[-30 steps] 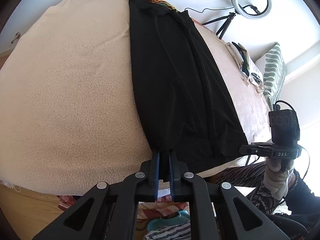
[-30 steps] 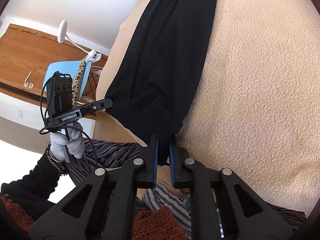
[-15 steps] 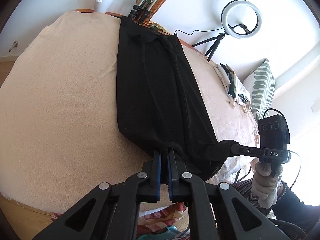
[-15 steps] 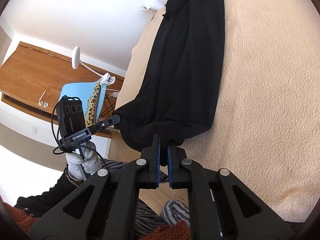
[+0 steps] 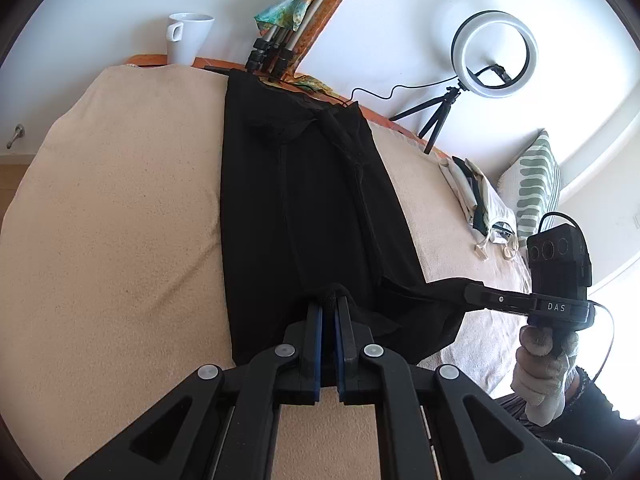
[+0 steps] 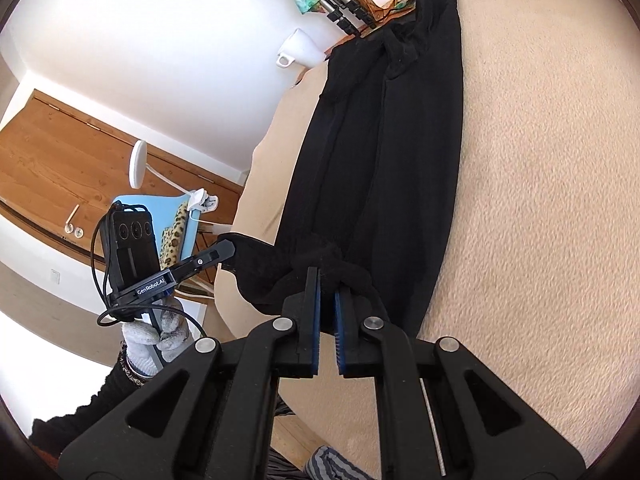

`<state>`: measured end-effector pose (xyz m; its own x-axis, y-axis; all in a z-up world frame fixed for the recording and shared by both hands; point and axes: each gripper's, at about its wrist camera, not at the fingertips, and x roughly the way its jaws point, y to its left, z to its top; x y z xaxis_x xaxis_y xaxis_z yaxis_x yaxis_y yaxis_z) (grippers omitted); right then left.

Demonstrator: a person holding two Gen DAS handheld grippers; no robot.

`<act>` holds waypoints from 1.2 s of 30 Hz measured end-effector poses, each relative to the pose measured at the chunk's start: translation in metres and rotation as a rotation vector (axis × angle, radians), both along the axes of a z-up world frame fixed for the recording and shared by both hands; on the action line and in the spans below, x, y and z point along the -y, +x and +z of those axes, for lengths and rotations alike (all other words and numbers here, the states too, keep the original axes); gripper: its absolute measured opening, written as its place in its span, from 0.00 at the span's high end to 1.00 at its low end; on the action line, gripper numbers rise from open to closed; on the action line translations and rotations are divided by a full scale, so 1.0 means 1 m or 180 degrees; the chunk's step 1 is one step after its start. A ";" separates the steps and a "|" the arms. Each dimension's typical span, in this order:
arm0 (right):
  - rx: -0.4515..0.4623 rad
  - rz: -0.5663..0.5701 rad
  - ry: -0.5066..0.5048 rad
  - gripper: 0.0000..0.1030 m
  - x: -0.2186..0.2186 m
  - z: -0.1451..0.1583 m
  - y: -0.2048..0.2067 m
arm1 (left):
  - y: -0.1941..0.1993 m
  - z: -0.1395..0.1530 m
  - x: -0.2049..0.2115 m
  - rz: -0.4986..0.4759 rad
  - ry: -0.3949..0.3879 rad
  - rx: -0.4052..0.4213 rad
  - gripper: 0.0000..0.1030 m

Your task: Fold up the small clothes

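A long black garment (image 5: 304,208) lies stretched lengthwise on a beige towel-covered table (image 5: 112,240); it also shows in the right wrist view (image 6: 380,168). My left gripper (image 5: 329,304) is shut on its near hem, lifted off the table. My right gripper (image 6: 326,280) is shut on the other near corner of the hem. Each gripper shows in the other's view: the right one (image 5: 468,290) at the right, the left one (image 6: 224,246) at the left, both pinching black cloth.
A white mug (image 5: 188,40), tripod legs (image 5: 272,52) and a ring light (image 5: 494,60) stand at the table's far edge. Folded light clothes (image 5: 480,204) and a green-striped cushion (image 5: 532,184) lie at the right. A blue chair (image 6: 172,224) stands beyond the left edge.
Both grippers have lifted the near hem and carried it forward over the garment, toward the far end. More of the far edge, mug and wall has come into view.
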<state>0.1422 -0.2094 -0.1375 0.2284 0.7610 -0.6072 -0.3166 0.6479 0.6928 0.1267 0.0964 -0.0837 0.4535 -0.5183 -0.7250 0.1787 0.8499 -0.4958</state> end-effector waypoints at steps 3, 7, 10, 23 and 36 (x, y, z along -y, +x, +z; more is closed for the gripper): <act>-0.0012 -0.0058 -0.0049 0.93 0.001 -0.004 0.017 | 0.016 -0.007 -0.003 0.0031 0.0011 -0.0039 0.98; -0.0091 -0.0125 -0.0086 0.93 0.002 -0.012 0.030 | 0.032 -0.017 -0.008 0.0093 -0.0009 -0.0130 0.98; -0.0141 -0.0146 -0.0092 0.93 0.003 -0.015 0.036 | 0.039 -0.022 -0.008 0.0104 0.0008 -0.0168 0.98; -0.0086 -0.0297 -0.0354 0.89 0.012 -0.009 0.037 | 0.039 -0.021 -0.022 0.0320 0.0158 -0.0081 0.75; 0.0199 -0.0252 -0.0493 0.79 0.018 0.008 0.022 | 0.019 -0.029 -0.006 -0.0003 0.0255 -0.0175 0.77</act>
<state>0.1641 -0.2274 -0.1294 0.3248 0.6376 -0.6986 -0.2998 0.7699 0.5633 0.1455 0.1024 -0.1131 0.4115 -0.4581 -0.7879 0.1540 0.8870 -0.4353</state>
